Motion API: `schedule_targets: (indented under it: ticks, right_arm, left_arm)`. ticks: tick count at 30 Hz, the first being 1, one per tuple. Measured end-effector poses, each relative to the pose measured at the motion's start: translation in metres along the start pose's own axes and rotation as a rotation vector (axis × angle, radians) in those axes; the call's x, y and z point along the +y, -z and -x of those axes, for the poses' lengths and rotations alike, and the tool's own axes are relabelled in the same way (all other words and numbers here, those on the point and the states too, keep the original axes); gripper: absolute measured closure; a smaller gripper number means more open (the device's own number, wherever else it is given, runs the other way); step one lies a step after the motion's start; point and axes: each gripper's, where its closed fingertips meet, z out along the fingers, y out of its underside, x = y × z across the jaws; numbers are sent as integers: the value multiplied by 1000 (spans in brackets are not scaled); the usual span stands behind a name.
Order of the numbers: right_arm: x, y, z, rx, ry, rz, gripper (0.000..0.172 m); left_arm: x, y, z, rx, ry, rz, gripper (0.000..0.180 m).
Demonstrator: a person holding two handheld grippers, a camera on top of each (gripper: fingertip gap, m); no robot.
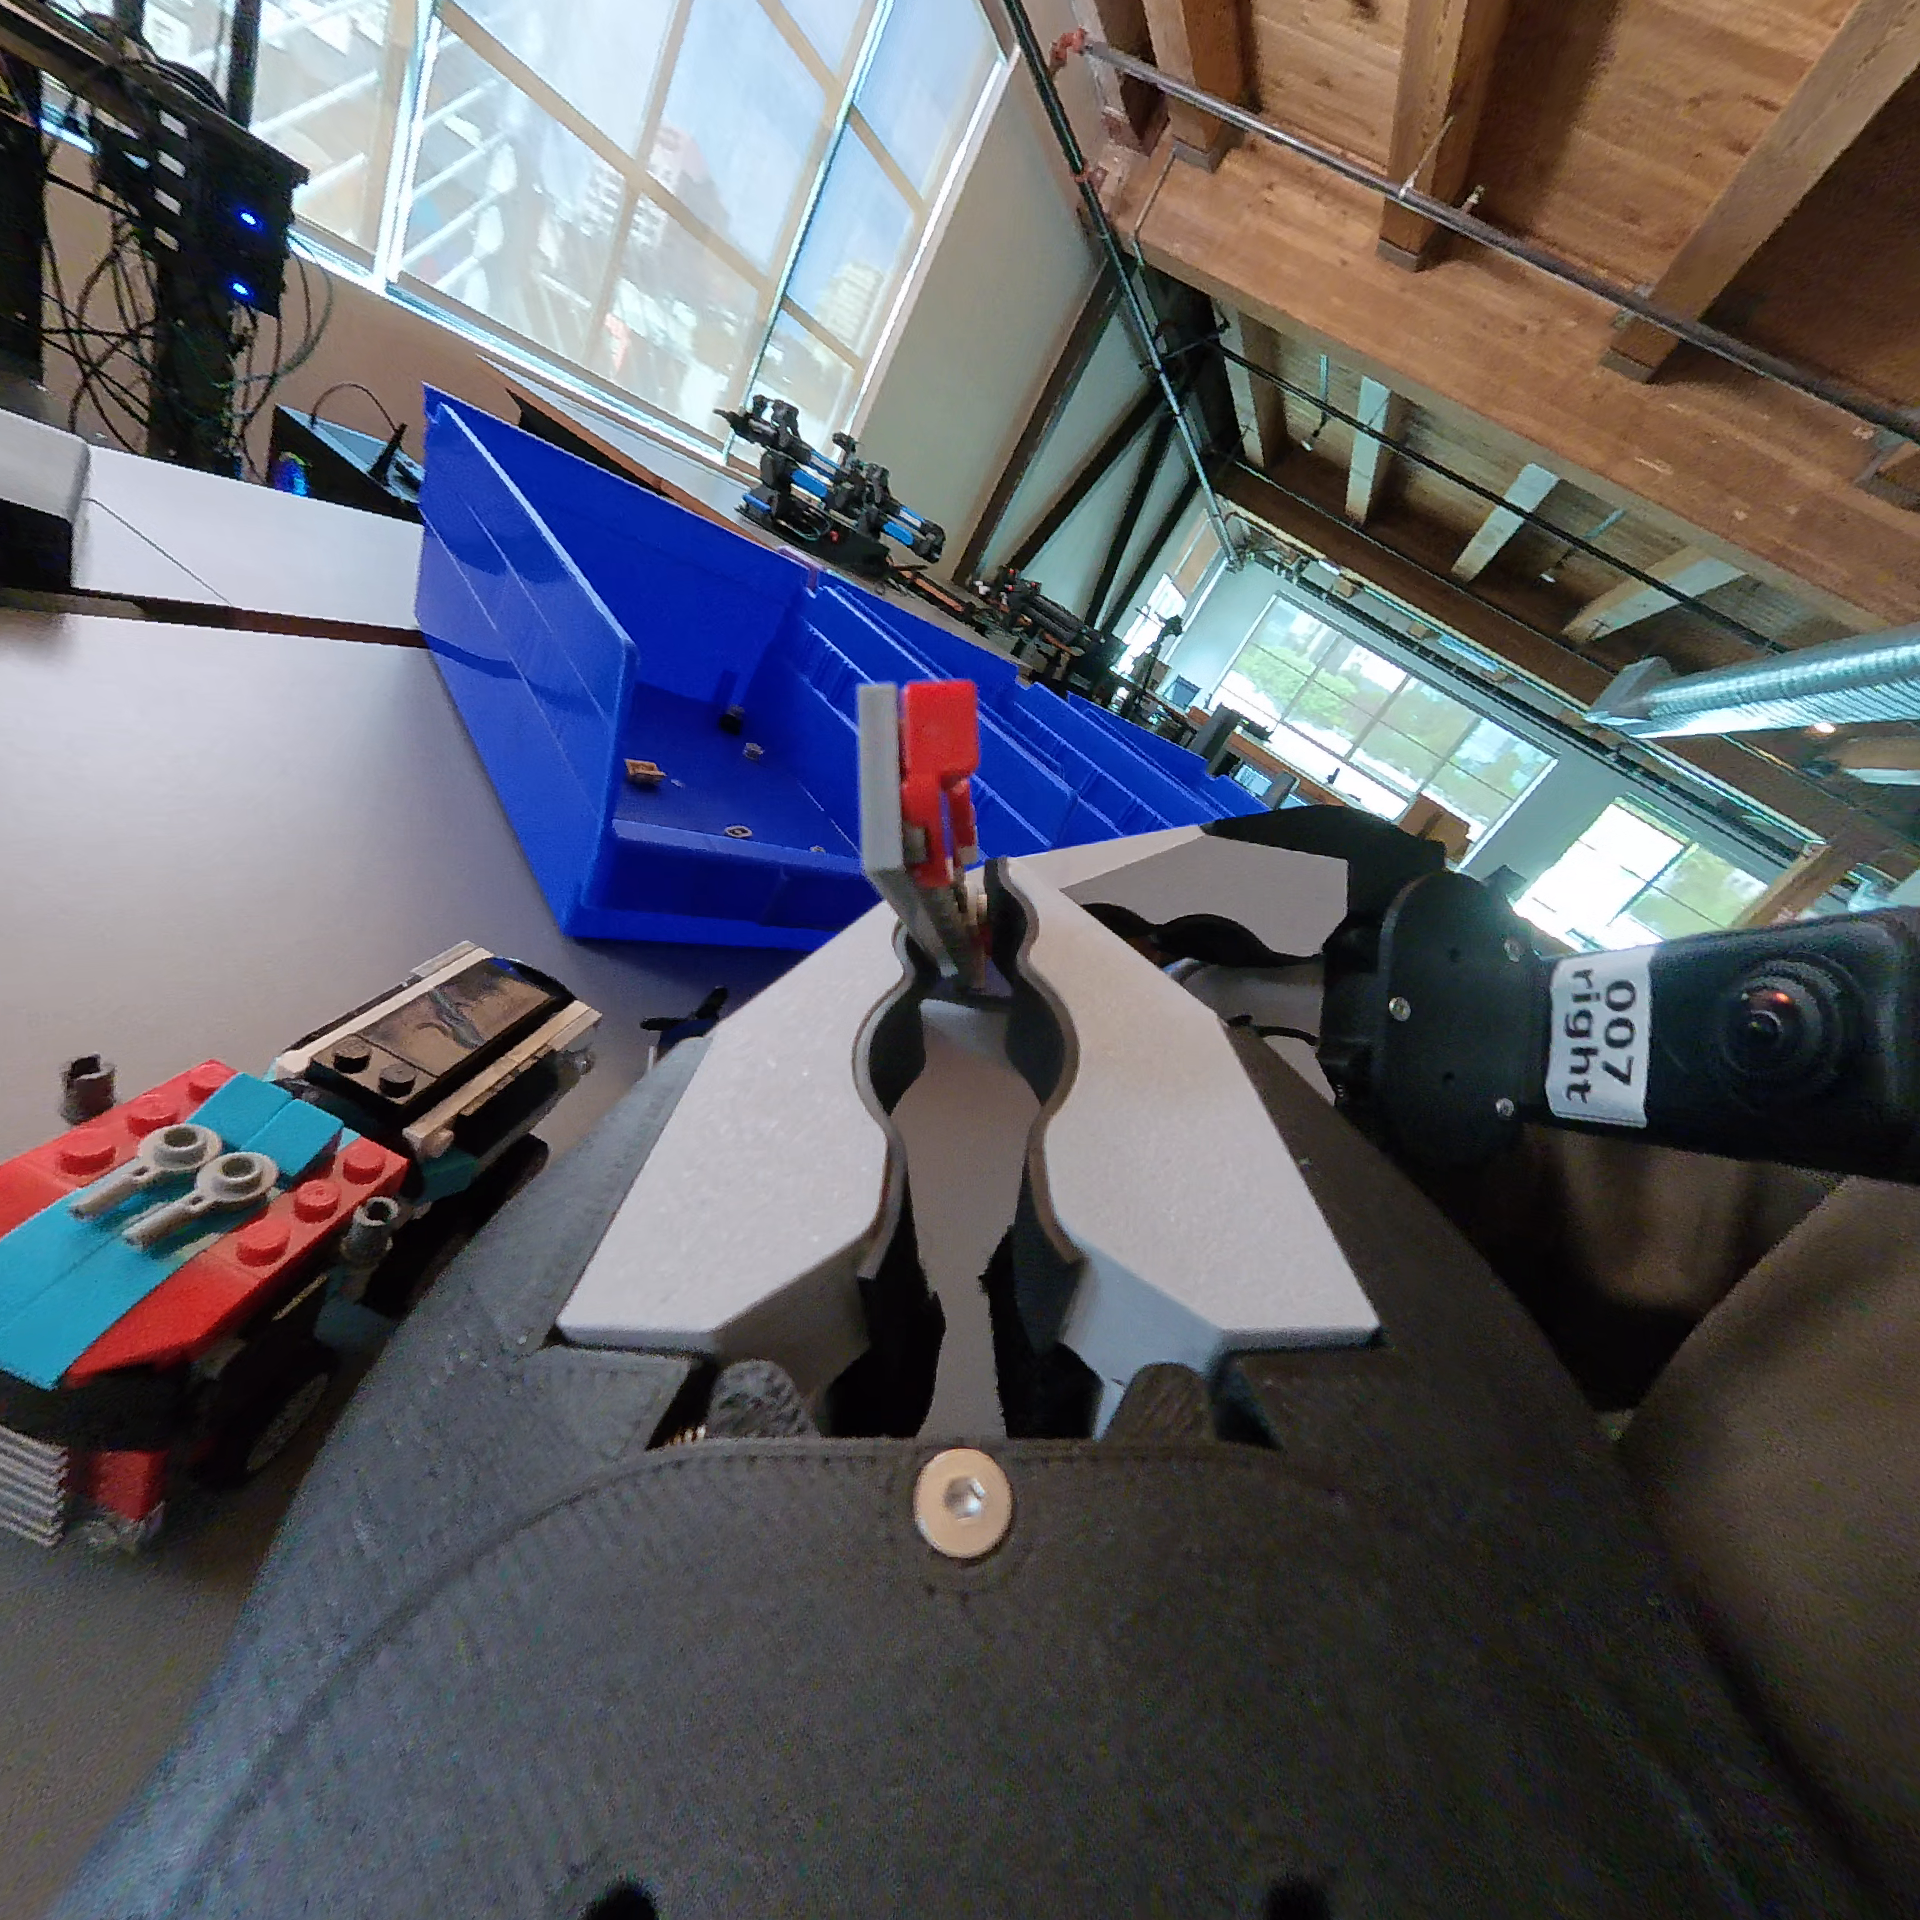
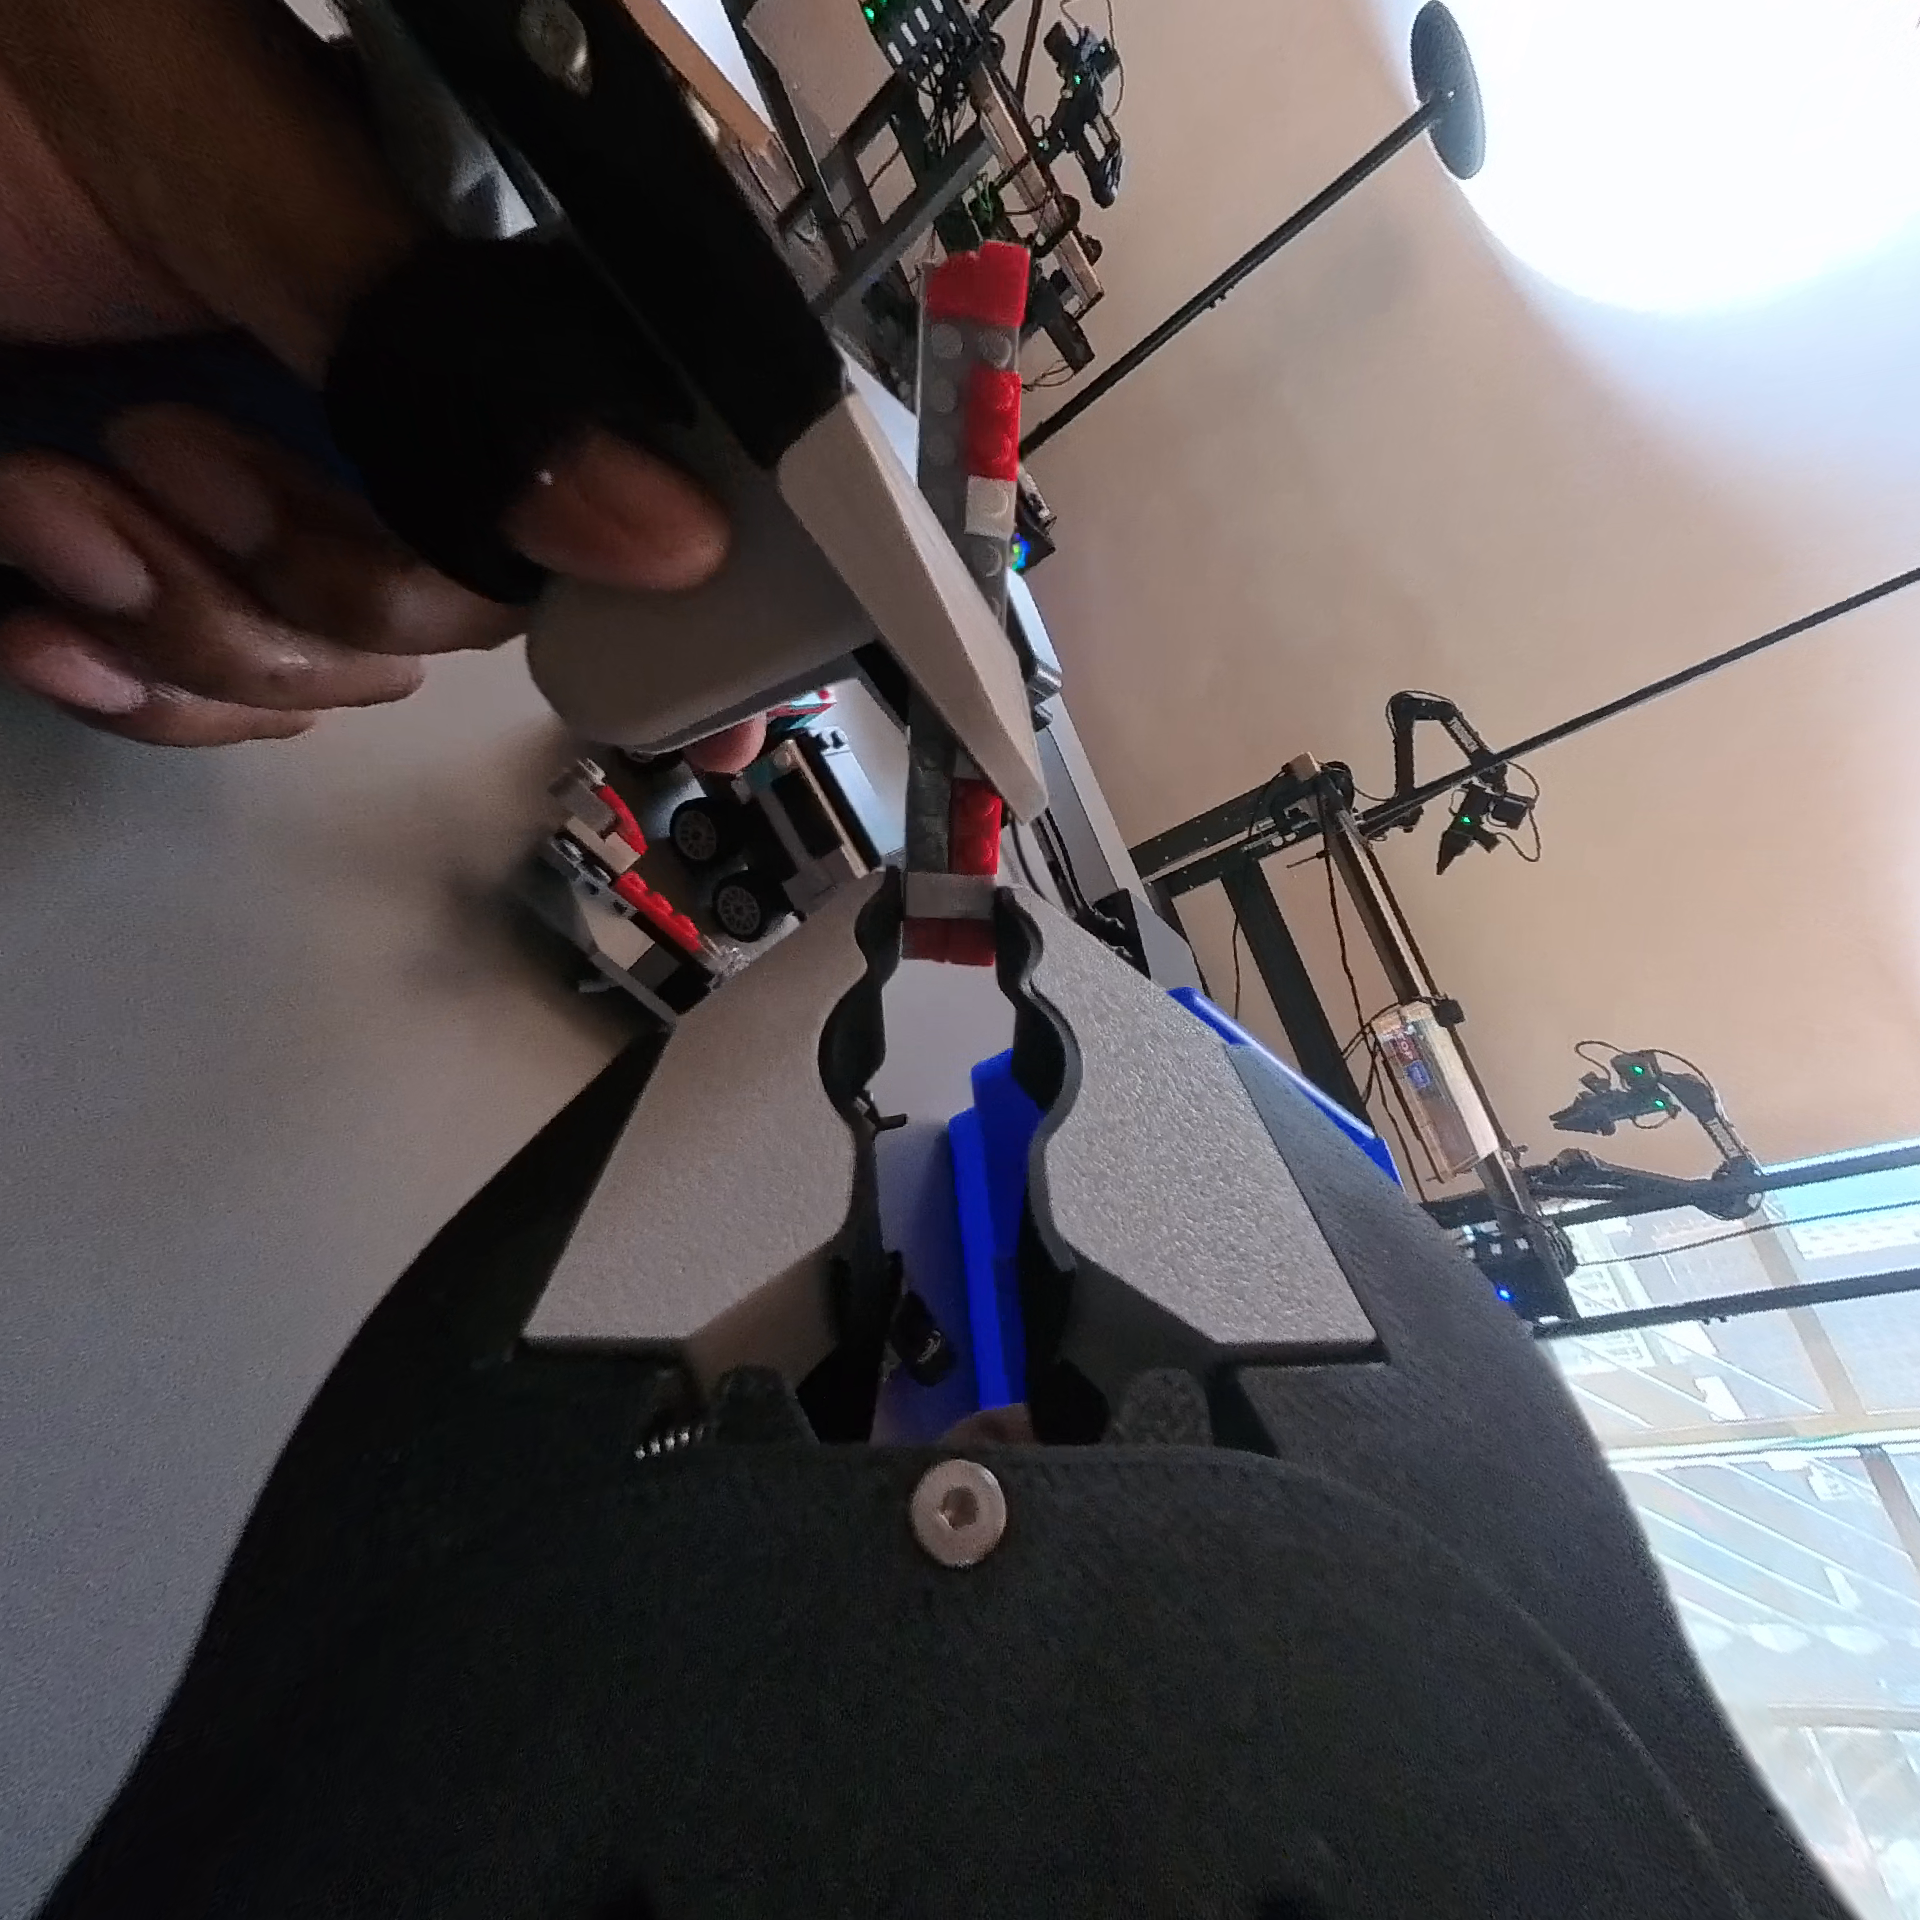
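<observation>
A long grey brick strip with red bricks on it [image 1: 920, 790] stands up between both grippers. My left gripper [image 1: 951, 920] is shut on the strip near its middle, with both pads against it. In the right wrist view the strip [image 2: 971, 416] runs upward, and my right gripper [image 2: 945, 914] is shut on its lower end, on a grey and red block. The left gripper's grey finger [image 2: 904, 582] crosses the strip just above. The right gripper's black body [image 1: 1455, 997] shows to the right in the left wrist view.
A red, teal and black brick truck [image 1: 208, 1195] stands on the grey table [image 1: 208, 779] at the left; it also shows in the right wrist view [image 2: 717, 862]. A blue bin [image 1: 540, 665] with a few small parts lies behind. A person's hand [image 2: 208, 582] holds the left gripper.
</observation>
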Motion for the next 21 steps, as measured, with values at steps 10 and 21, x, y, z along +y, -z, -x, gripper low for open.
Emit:
schedule_targets:
  ticks: [10,21]
  right_arm:
    - [2,-1,1,34,91,67,154]
    - [-7,8,6,-175,-158,-33,155]
  left_arm:
    - [5,-2,-5,-27,-111,15,170]
    - [4,1,-16,41,-453,90,169]
